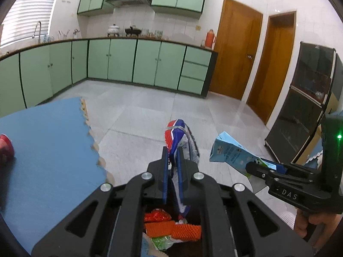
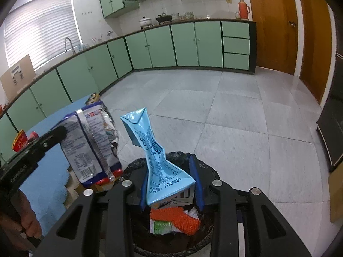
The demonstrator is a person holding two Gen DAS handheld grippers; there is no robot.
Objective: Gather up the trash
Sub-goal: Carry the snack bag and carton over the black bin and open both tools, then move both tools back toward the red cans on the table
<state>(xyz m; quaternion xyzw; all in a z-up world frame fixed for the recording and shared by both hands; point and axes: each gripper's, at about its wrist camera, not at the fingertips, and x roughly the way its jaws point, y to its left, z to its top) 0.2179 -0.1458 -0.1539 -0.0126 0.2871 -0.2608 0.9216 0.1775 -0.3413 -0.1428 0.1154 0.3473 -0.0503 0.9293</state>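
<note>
My left gripper (image 1: 173, 150) is shut on a red, white and blue snack wrapper (image 1: 182, 137), held above the black-lined trash bin (image 2: 205, 169). The wrapper also shows in the right wrist view (image 2: 92, 141). My right gripper (image 2: 171, 160) has its jaws around a crushed light-blue milk carton (image 2: 156, 156), also over the bin. The carton shows in the left wrist view (image 1: 231, 152) at the right gripper (image 1: 257, 167). Orange netting (image 2: 182, 218) and a green-white wrapper (image 2: 160, 227) lie in the bin.
A blue foam mat (image 1: 47, 150) lies to the left, with a red object (image 1: 5, 147) at its edge. Green kitchen cabinets (image 1: 120, 62) line the far walls. Wooden doors (image 1: 233, 51) and a dark glass cabinet (image 1: 304, 98) stand to the right. Grey tile floor (image 2: 225, 111) lies ahead.
</note>
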